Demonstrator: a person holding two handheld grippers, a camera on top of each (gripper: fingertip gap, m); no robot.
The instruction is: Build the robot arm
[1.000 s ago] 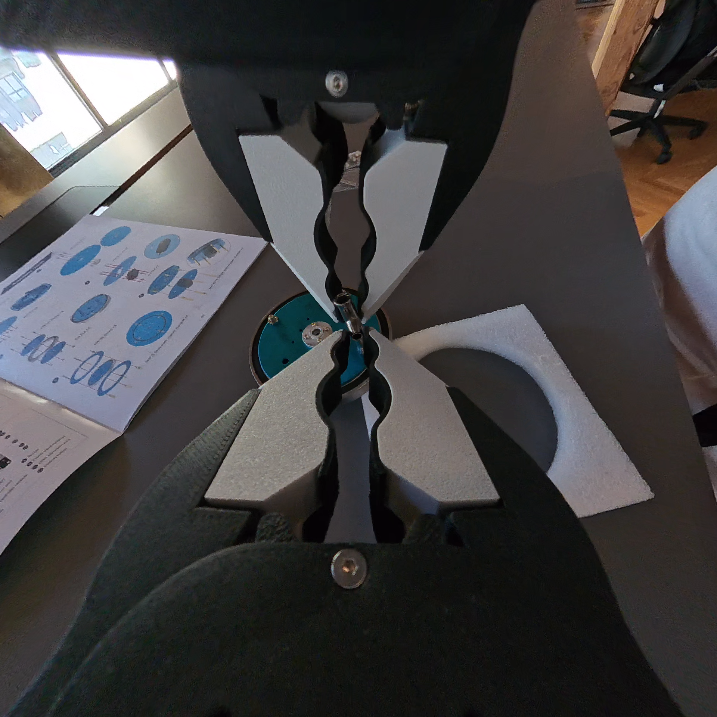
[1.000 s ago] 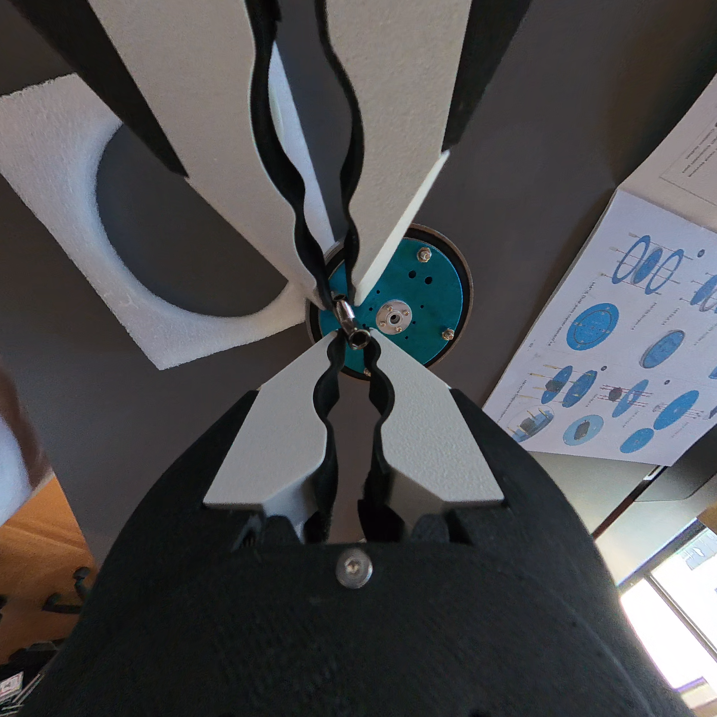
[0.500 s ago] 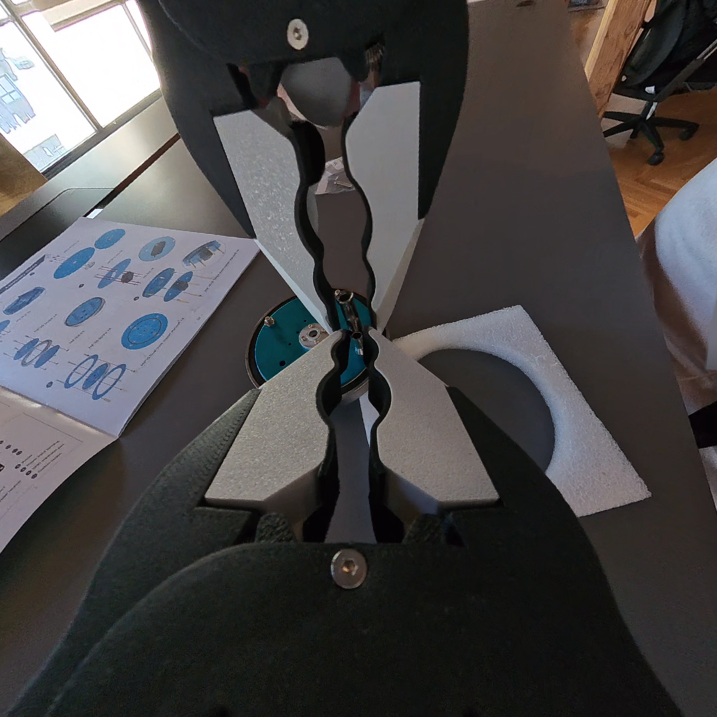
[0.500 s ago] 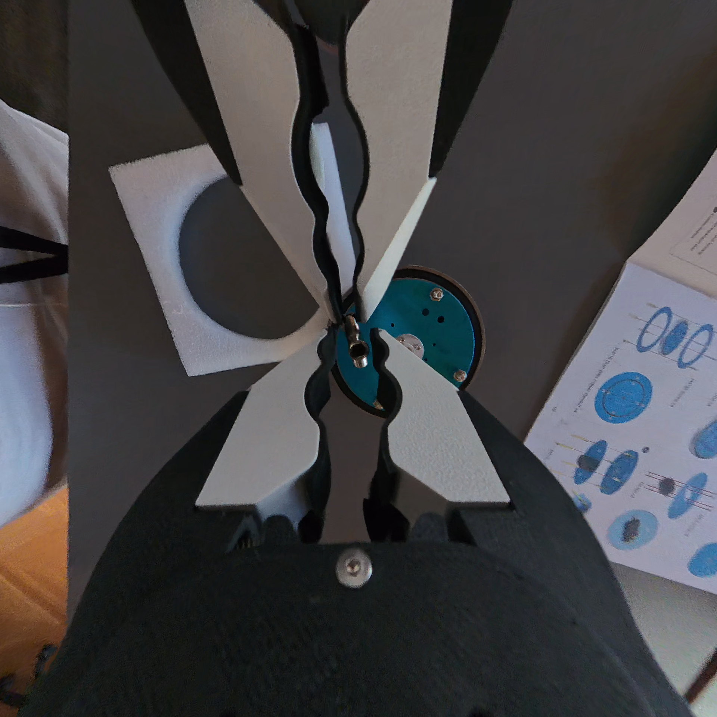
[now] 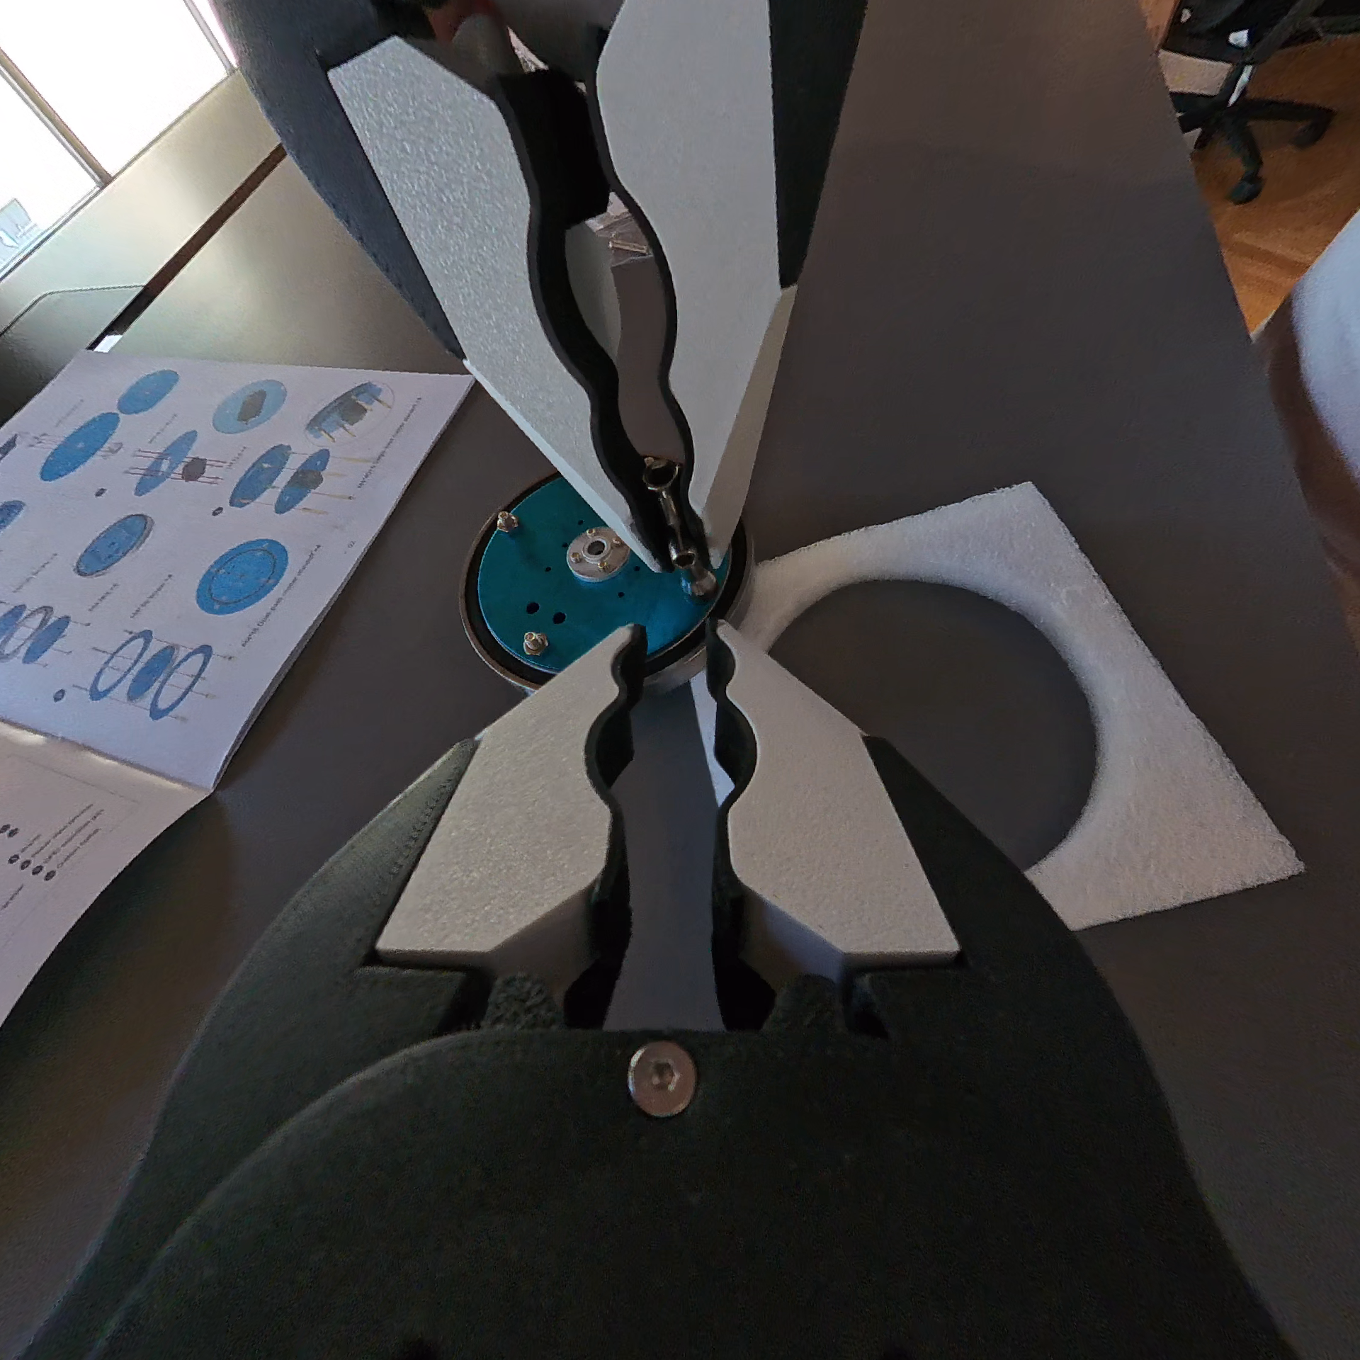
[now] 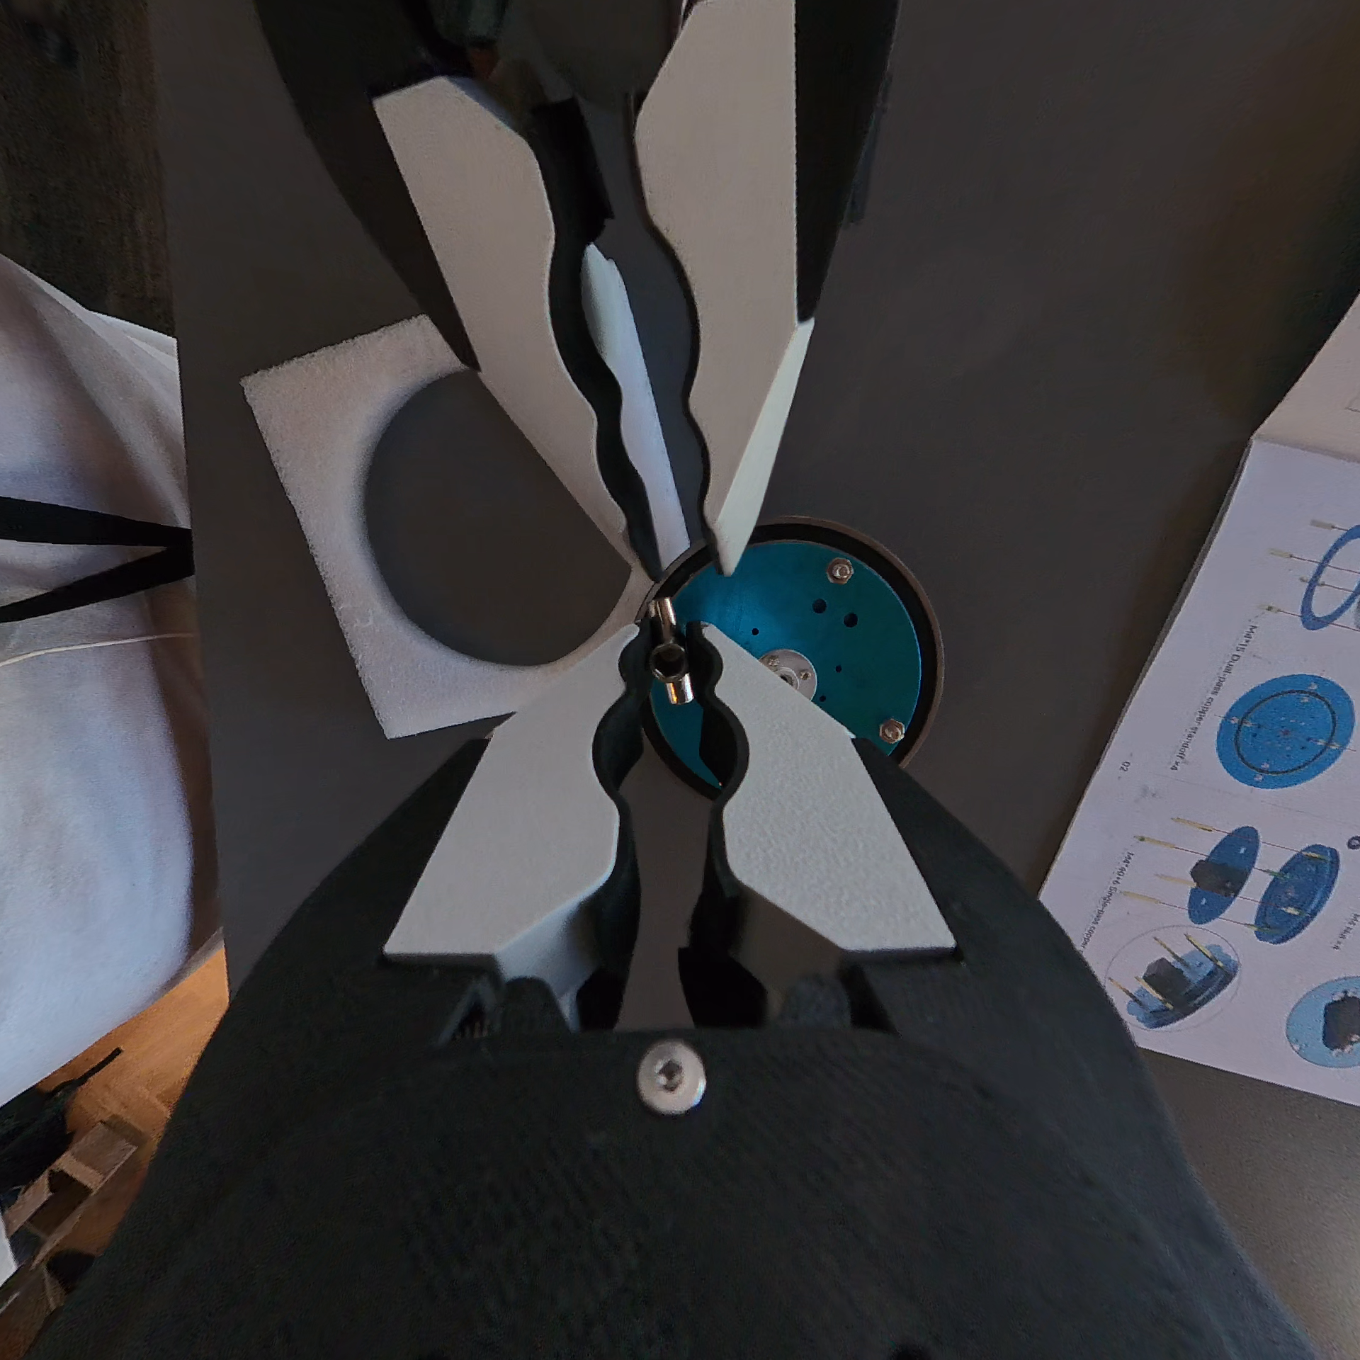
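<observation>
My right gripper [image 6: 666, 636] is shut on a small silver metal socket tool [image 6: 671, 662]. In the left wrist view it comes in from the top [image 5: 681, 561], and the tool [image 5: 673, 526] points down at the near right rim of a round blue disc [image 5: 589, 600]. The disc lies on the dark table and has brass studs and a silver hub; it also shows in the right wrist view [image 6: 817, 640]. My left gripper [image 5: 678, 636] is open and empty, just in front of the tool. It enters the right wrist view from the top [image 6: 684, 568].
A white foam square with a round hole [image 5: 1104, 662] lies beside the disc; it also shows in the right wrist view [image 6: 324, 456]. An open instruction booklet [image 5: 184, 515] lies on the other side. A small bag of parts [image 5: 625, 235] lies farther back. A person's white clothing [image 6: 73, 662] is at the table edge. My left and right fingertips are right by each other.
The left gripper has opened and let go of the tool, which both grippers held before. The right gripper keeps it and has swung round, tilting the tool down towards the disc.
</observation>
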